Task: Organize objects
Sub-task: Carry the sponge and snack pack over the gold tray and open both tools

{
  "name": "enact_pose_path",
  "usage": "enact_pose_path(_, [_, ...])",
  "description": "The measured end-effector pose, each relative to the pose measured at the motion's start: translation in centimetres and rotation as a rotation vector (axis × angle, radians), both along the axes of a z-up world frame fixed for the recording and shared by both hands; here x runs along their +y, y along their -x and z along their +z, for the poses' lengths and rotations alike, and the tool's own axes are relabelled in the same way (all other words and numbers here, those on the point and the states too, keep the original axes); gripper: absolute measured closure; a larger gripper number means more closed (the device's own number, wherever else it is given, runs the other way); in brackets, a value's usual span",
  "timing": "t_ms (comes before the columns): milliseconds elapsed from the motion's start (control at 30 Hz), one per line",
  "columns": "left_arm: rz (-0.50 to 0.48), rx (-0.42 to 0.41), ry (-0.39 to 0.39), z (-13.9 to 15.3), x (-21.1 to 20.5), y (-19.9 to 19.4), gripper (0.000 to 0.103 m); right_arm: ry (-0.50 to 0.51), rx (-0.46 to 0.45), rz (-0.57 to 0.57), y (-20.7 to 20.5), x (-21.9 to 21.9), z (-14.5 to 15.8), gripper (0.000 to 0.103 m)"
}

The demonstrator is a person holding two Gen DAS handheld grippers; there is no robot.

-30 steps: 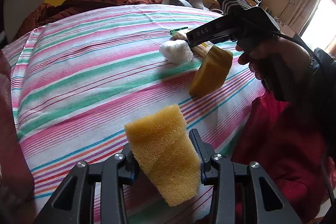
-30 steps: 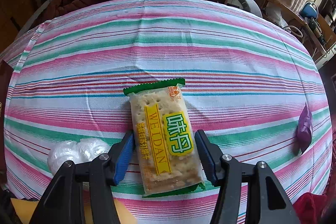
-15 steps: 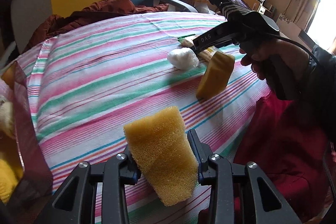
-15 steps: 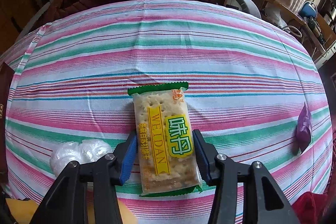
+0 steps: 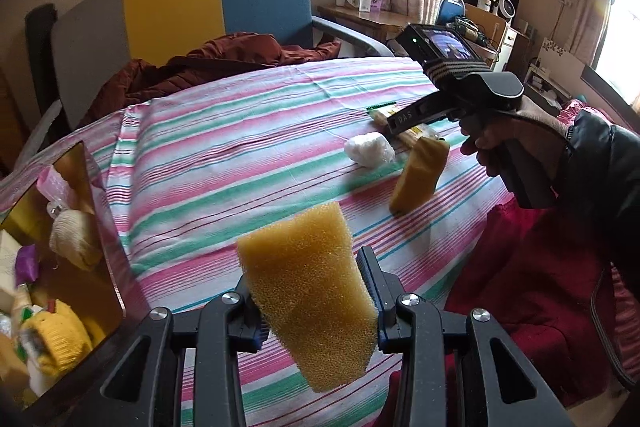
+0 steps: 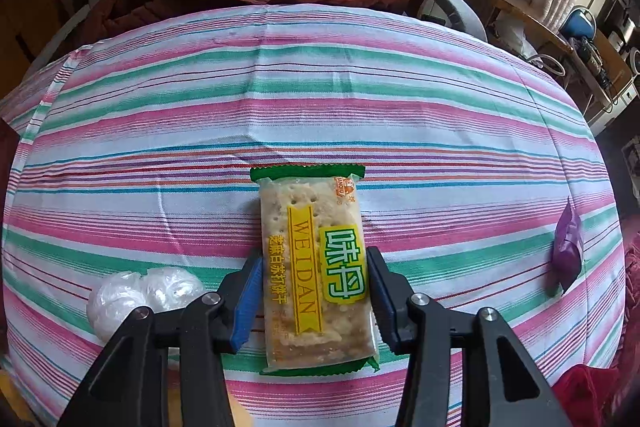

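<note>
My left gripper [image 5: 310, 291] is shut on a yellow sponge [image 5: 308, 291] and holds it above the striped tablecloth [image 5: 224, 155]. My right gripper [image 6: 314, 287] is closed onto the sides of a cracker packet [image 6: 314, 267] with green ends that lies on the cloth. From the left wrist view the right gripper [image 5: 400, 125] is low over that packet [image 5: 404, 135]. A second yellow sponge [image 5: 418, 175] and a white plastic ball [image 5: 368, 149] lie beside it.
A clear brown box [image 5: 60, 255] with several items stands at the left table edge. A purple wrapper [image 6: 566, 251] lies at the right of the table. The white plastic ball [image 6: 140, 291] sits left of the right gripper. A chair with a dark red jacket [image 5: 224, 55] stands behind.
The left gripper has lifted and swung left with the sponge, bringing the box into view. The right gripper's fingers have closed in on the cracker packet.
</note>
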State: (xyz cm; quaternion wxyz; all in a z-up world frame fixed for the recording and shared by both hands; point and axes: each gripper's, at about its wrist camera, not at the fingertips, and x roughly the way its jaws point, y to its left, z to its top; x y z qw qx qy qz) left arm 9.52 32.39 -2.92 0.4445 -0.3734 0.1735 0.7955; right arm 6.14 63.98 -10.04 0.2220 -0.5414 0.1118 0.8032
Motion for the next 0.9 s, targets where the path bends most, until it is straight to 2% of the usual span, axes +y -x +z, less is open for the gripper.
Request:
enact_pose_path(433, [0.07,0.044,-0.033,1.6,-3.2,0.8,0.064,-0.058,-0.022,-0.118,-1.0,2.3,0.2,0.054])
enact_pose_path(900, [0.226,0.021,-0.065,1.9,-9.7,3.9,0.064,-0.107,0.04,-0.119,-0.6,1.7,1.7,0.054])
